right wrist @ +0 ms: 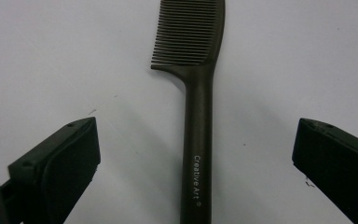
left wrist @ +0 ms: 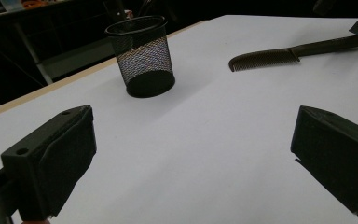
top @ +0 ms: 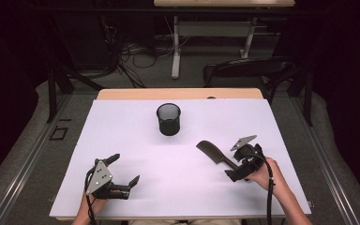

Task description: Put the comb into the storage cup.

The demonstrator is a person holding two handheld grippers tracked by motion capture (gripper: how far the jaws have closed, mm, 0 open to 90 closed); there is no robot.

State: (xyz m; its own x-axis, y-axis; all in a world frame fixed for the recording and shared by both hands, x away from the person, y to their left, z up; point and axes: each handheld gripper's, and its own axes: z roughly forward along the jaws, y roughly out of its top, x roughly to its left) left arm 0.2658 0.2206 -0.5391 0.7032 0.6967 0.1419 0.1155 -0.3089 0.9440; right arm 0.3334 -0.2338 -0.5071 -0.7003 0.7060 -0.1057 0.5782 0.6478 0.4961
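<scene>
Black two-jaw tool (top: 243, 165), grey three-cornered plate, trailing black cable

Dark brown comb (right wrist: 198, 116), black mesh cup (top: 168, 119), white table sheet (top: 136, 140), black grippers

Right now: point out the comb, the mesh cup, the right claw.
comb (right wrist: 198, 135), right gripper view, on its handle.
mesh cup (top: 168, 123), high view, on its wall.
right claw (right wrist: 196, 163), right gripper view, midway between its jaws.
</scene>
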